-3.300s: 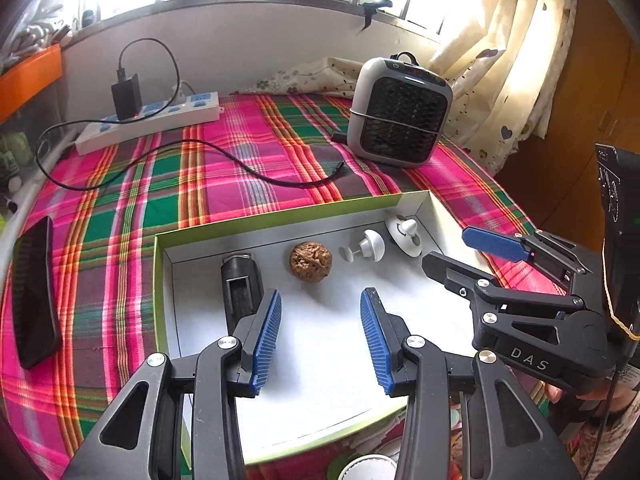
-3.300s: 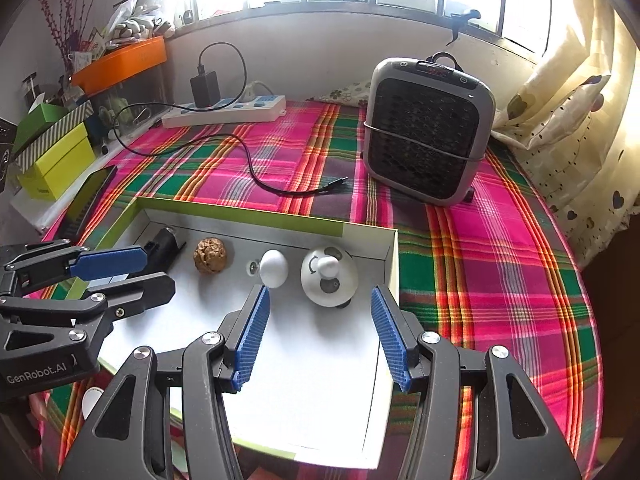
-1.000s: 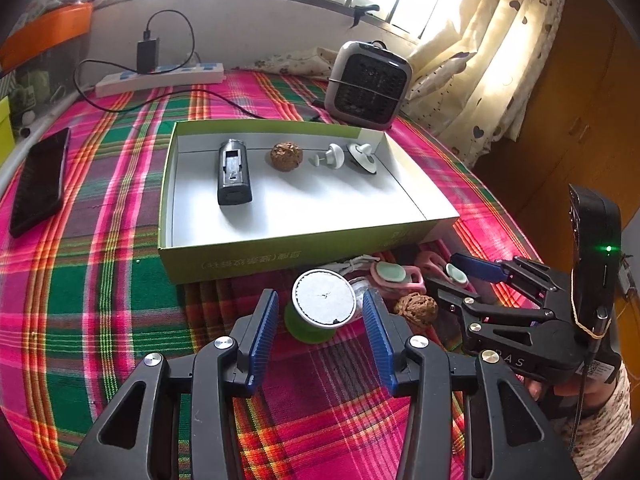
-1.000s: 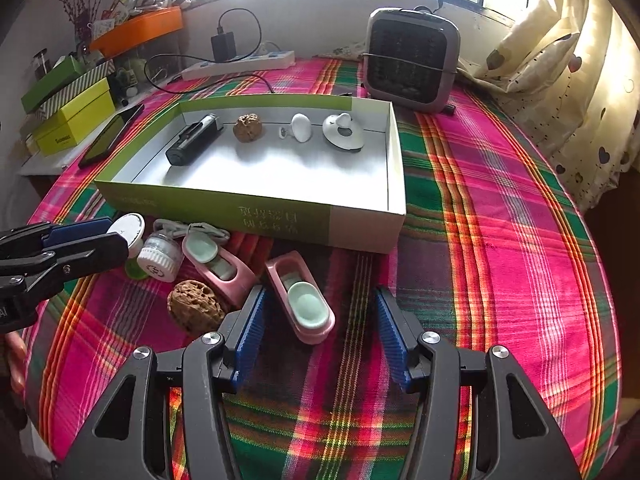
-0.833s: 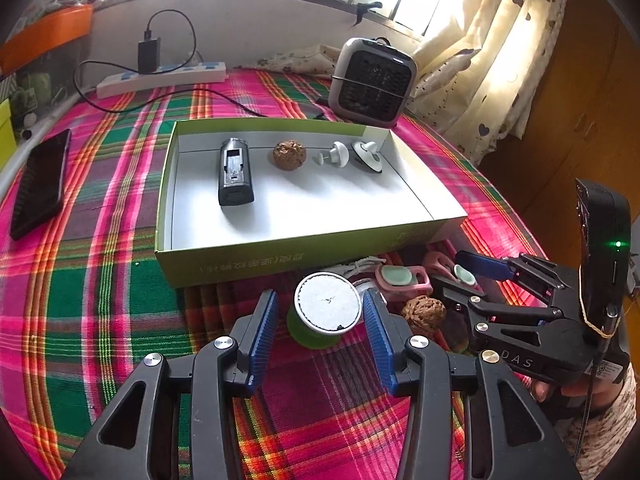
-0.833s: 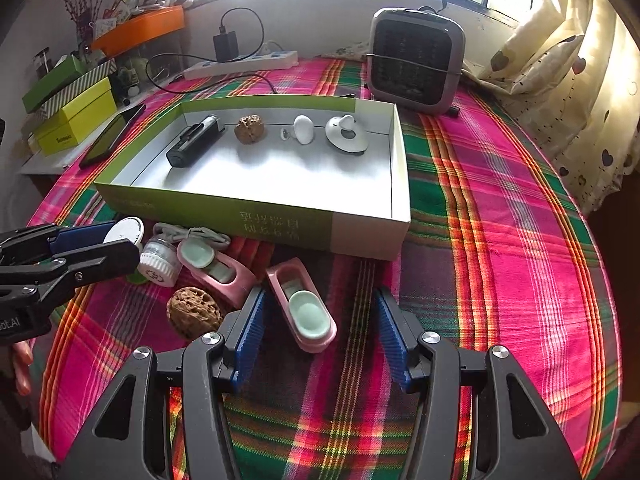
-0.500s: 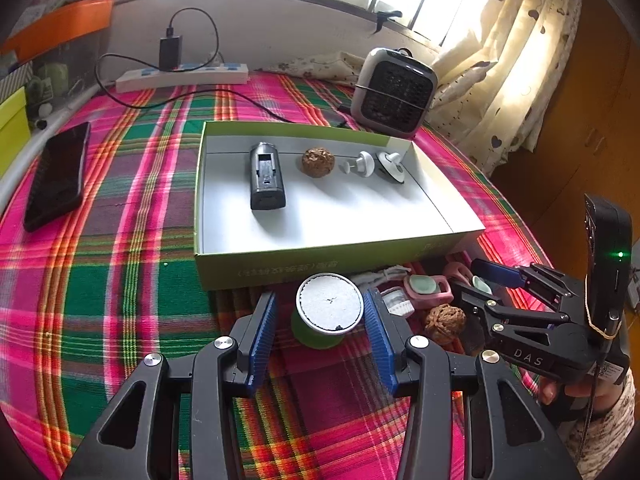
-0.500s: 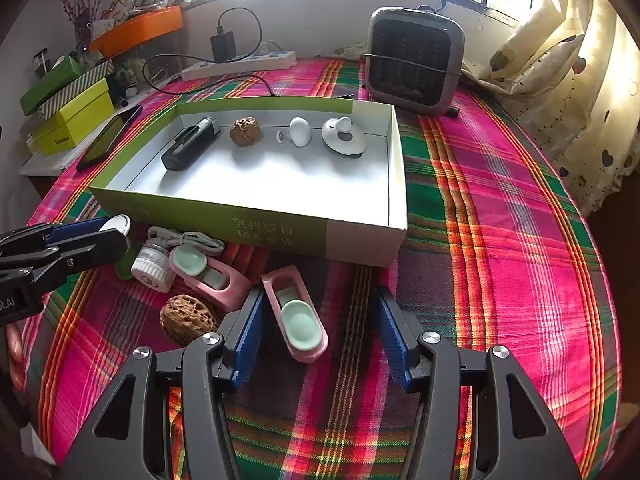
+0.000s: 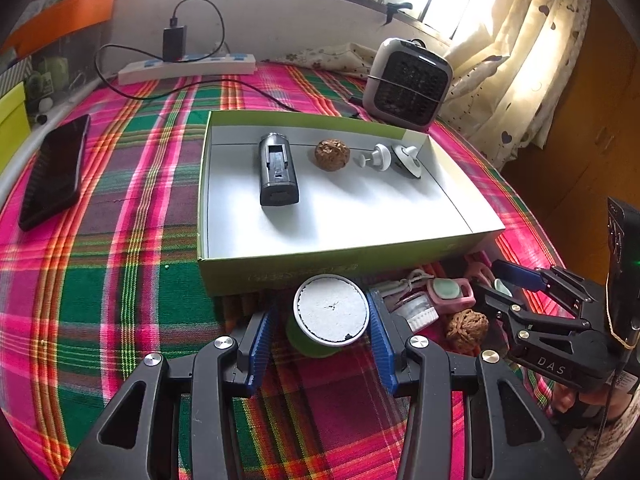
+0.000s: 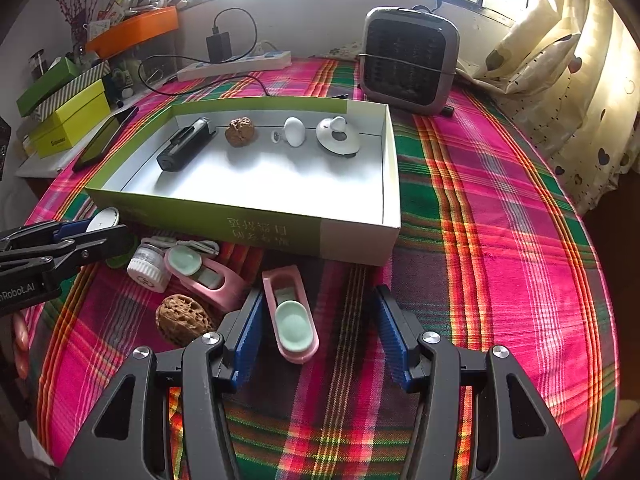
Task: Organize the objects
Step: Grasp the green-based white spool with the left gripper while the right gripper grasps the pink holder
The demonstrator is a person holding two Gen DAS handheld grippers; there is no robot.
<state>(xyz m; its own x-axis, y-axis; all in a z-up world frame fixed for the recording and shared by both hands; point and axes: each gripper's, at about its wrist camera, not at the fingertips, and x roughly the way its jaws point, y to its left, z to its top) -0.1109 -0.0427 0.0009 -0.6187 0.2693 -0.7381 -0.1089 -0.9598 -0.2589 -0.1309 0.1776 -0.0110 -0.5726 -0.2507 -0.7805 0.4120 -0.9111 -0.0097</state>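
Left gripper (image 9: 320, 332) has its jaws apart around a green jar (image 9: 330, 320) with a white lid, small gap each side. Right gripper (image 10: 320, 336) is spread too, a pink clip (image 10: 291, 314) lying loose between the pads. Behind sits the box (image 10: 280, 232), holding a walnut (image 10: 240, 131).
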